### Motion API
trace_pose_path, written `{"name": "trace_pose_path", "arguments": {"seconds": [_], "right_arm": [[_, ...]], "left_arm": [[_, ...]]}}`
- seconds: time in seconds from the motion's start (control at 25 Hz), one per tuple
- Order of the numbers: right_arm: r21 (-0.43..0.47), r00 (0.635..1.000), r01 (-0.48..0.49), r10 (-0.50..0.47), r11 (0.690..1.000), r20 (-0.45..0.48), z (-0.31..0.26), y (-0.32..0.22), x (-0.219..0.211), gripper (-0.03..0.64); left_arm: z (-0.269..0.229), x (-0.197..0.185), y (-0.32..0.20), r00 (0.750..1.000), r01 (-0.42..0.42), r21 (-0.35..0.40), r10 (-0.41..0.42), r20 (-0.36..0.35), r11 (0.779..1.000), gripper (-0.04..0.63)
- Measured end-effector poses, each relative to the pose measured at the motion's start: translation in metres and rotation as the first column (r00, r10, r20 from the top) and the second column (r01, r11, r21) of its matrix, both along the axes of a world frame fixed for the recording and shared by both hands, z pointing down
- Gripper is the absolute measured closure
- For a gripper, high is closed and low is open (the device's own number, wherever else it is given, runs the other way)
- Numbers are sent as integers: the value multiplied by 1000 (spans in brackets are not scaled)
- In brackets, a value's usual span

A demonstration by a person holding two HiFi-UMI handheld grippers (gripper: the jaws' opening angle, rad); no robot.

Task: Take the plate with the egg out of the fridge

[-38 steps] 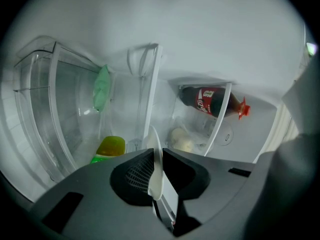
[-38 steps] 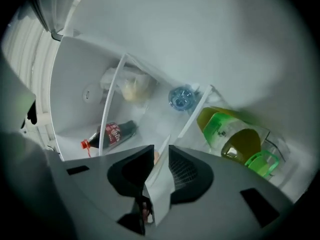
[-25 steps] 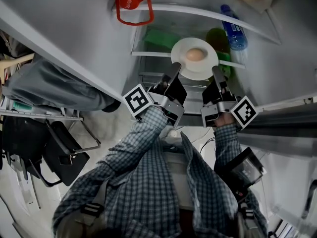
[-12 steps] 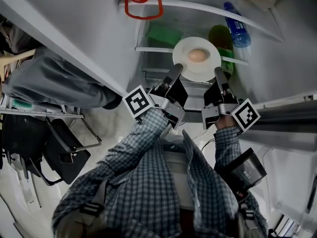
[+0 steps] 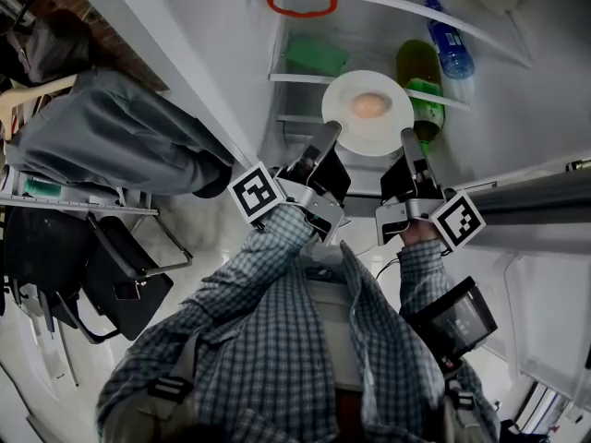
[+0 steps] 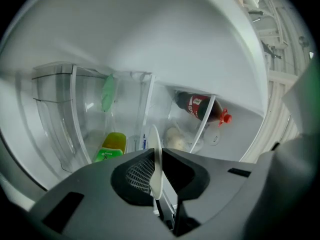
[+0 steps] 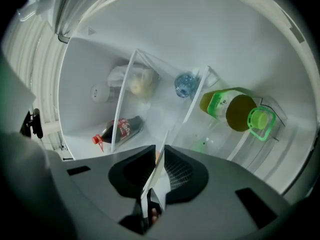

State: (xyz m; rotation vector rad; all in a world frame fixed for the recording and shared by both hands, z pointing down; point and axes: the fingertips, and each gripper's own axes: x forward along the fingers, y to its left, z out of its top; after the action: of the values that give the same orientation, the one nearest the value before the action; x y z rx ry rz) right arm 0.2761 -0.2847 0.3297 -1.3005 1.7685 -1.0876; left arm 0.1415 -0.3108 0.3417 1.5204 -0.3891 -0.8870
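You held the plate (image 5: 371, 142) up in front of the shelves of the open fridge (image 5: 531, 77), with the egg (image 5: 369, 106) resting at its centre. Your left gripper (image 5: 325, 141) was clamped on the rim at the plate's 8 o'clock. Your right gripper (image 5: 408, 143) was clamped on the rim at its 4 o'clock. In each gripper view the thin white edge stood pinched between the two jaws. In the head view the plate sat level at 12 o'clock from your hands. A green-capped bottle (image 5: 421, 79) of yellowish drink lay just behind it at 1 o'clock. A water bottle (image 5: 448, 44) lay farther off the same way. A green pack (image 5: 317, 55) lay at the plate's 11 o'clock. A cola bottle (image 6: 200, 106) with a red cap lay on a higher shelf.
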Motion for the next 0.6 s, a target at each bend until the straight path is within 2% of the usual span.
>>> {"name": "trace_pose_path", "arguments": {"seconds": [0.6], "right_arm": [[2,1000,-16,16,1000,1,3,57,-58,558]], "left_arm": [[3,-58,52,999,-32,6,32,3,999,541]]}}
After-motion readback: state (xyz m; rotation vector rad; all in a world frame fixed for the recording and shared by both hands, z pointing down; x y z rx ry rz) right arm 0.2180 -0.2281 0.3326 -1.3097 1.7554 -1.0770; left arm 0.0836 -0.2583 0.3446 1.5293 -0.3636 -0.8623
